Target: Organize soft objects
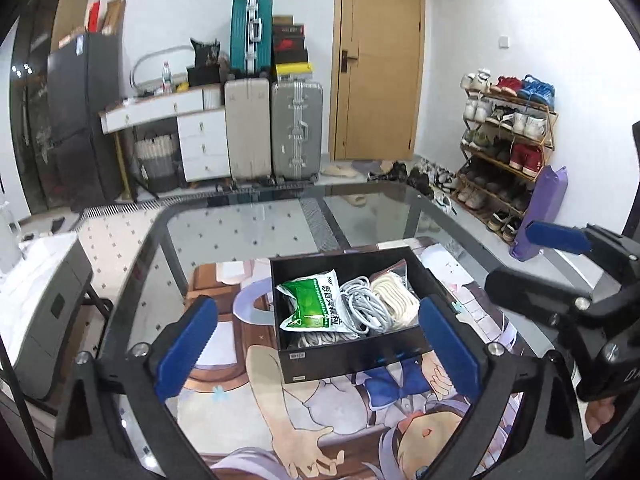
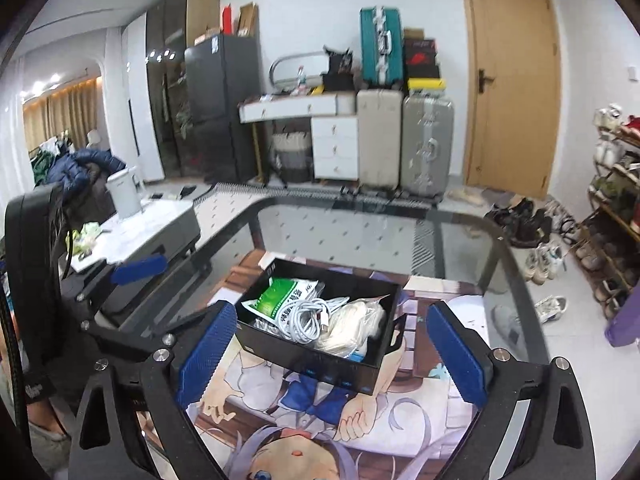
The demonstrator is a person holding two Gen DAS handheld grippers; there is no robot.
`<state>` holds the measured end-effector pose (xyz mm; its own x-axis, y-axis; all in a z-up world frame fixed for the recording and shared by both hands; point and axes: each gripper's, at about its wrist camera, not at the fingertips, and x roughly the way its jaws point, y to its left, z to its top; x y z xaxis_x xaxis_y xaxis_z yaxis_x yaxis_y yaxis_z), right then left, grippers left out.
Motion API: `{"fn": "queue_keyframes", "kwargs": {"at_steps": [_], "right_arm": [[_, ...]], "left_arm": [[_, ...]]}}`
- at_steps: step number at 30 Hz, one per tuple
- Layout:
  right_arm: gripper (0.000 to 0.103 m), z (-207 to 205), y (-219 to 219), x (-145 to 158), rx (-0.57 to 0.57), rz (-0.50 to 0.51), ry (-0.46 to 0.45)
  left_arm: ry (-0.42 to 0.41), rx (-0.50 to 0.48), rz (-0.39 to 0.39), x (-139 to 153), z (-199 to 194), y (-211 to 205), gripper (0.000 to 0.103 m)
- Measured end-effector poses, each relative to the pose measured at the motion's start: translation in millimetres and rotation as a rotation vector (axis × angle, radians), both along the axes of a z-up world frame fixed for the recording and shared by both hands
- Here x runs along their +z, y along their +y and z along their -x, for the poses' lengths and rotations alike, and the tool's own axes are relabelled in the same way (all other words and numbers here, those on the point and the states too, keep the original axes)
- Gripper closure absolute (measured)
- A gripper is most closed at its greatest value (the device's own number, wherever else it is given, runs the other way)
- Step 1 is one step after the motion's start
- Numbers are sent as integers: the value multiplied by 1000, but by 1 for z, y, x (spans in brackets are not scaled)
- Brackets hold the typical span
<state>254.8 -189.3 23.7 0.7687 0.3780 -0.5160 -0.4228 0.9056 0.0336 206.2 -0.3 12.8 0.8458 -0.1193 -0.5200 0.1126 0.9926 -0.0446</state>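
- While the left gripper (image 1: pixel 316 344) hovers spread wide and empty, the black box (image 1: pixel 352 364) sits on the printed mat (image 1: pixel 248 412);
- inside lie a green packet (image 1: pixel 312 304), grey cable (image 1: pixel 362 302) and cream bundle (image 1: pixel 394 296);
- right gripper (image 2: pixel 332 354) likewise wide, holding nothing.

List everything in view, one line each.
Black box: one, on the printed mat.
Green-and-white packet: one, in the box, left.
Grey-white cable: one coil, in the box, middle.
Cream rope bundle: one, in the box, right.
Printed mat: one, anime picture, on the glass table.
Suitcases: three, teal, beige, silver, by the wall.
Shoe rack: one, full, right.
Left gripper: blue pads, open.
Right gripper: blue pads, open.
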Motion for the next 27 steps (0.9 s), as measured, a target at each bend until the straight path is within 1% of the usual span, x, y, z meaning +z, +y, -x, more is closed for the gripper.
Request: {"fn": "queue_keyframes", "kwargs": {"at_steps": [2, 3, 6, 8, 11, 14, 17, 20, 21, 23, 25, 27], "right_arm": [[3, 17, -5, 5, -19, -30, -31], [2, 30, -7, 8, -36, -47, -57], [1, 68, -12, 11, -79, -47, -145], [1, 95, -16, 10, -66, -51, -191], [1, 125, -24, 5, -65, -56, -231], [1, 148, -32, -1, -74, -61, -255], [1, 171, -41, -9, -79, -87, -268], [1, 198, -48, -15, -93, -92, -297], [1, 208, -50, -17, -94, -83, -316], [1, 220, -52, -22, -92, -72, -327], [1, 226, -55, -27, -101, -81, -310], [1, 231, -59, -32, -104, -107, -287]], "left_arm": [[-30, 3, 7, 2, 15, -1, 1], [-61, 17, 23, 4, 27, 2, 1], [-127, 45, 60, 7, 61, 5, 0], [-148, 53, 88, 6, 83, 8, 0], [-184, 55, 96, 5, 113, 12, 0], [-226, 82, 77, -1, 139, 19, 0], [-277, 125, 49, -6, 166, 26, 0], [-313, 137, 39, -10, 190, 29, 0], [-314, 135, 39, -13, 198, 28, 0], [-318, 141, 43, -18, 212, 28, 0], [-315, 139, 43, -23, 221, 25, 0], [-307, 118, 25, -28, 227, 20, 0]]}}
